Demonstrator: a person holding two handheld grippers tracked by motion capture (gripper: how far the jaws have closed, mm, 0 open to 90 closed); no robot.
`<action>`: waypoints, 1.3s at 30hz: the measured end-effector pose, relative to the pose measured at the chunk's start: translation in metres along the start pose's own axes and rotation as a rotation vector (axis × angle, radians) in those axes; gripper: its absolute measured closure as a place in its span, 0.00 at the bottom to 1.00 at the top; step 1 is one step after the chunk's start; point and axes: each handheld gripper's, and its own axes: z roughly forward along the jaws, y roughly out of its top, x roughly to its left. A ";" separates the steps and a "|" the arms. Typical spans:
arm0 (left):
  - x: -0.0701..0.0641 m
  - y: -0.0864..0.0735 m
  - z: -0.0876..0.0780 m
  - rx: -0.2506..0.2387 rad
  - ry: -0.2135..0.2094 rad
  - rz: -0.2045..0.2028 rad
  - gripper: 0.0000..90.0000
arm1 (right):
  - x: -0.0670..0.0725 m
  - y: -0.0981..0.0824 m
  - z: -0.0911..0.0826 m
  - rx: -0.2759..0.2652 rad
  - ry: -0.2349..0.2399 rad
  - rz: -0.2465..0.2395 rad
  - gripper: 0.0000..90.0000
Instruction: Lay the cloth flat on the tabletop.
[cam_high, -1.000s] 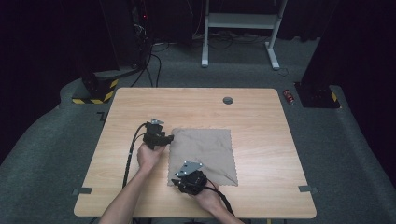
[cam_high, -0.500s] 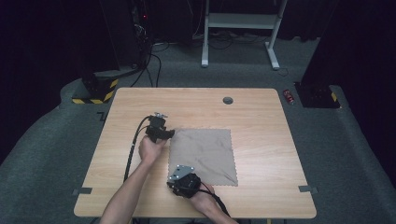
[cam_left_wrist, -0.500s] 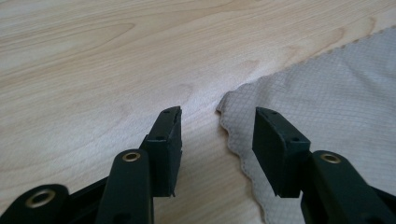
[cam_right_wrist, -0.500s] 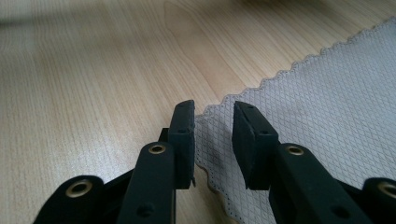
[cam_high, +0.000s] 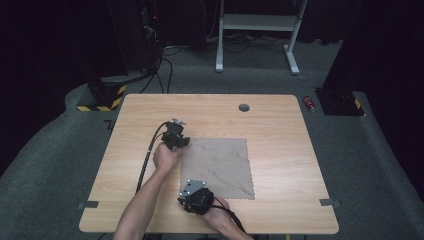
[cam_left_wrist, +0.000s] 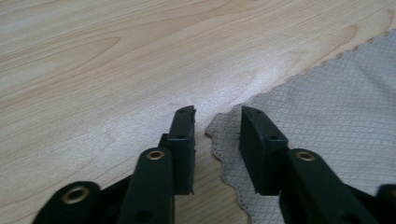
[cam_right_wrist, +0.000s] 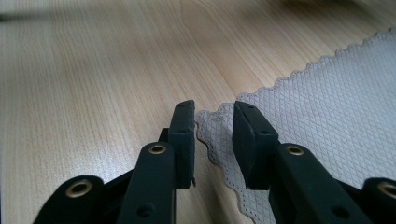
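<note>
A grey cloth (cam_high: 217, 167) with scalloped edges lies flat on the wooden table (cam_high: 280, 150). My left gripper (cam_high: 178, 142) is at the cloth's far left corner. In the left gripper view its jaws (cam_left_wrist: 218, 114) straddle that corner of the cloth (cam_left_wrist: 327, 112); they have just been closing, but a gap still shows and the pads do not press on the fabric. My right gripper (cam_high: 192, 197) is at the near left corner. In the right gripper view the gripper (cam_right_wrist: 214, 106) stands open with the cloth (cam_right_wrist: 327, 116) corner lying flat between the jaws.
A round hole (cam_high: 244, 107) is set in the table's far side. The left gripper's black cable (cam_high: 146, 162) runs back over the table's left half. On the floor beyond are a red can (cam_high: 310, 103), a white desk frame (cam_high: 255, 22) and black equipment (cam_high: 125, 45).
My left gripper has moved away from the person and slightly right, onto the cloth's far left corner. The right gripper has shifted a little left at the near corner.
</note>
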 end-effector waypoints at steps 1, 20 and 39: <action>-0.001 0.000 0.000 -0.003 -0.004 -0.002 0.78 | -0.001 0.000 0.000 0.000 0.000 0.001 0.79; 0.006 0.008 -0.013 -0.014 -0.103 -0.044 0.99 | 0.000 0.004 -0.007 -0.013 -0.041 -0.015 0.99; 0.032 0.001 -0.044 -0.017 -0.072 -0.043 0.99 | 0.010 0.030 -0.009 -0.067 0.030 -0.027 1.00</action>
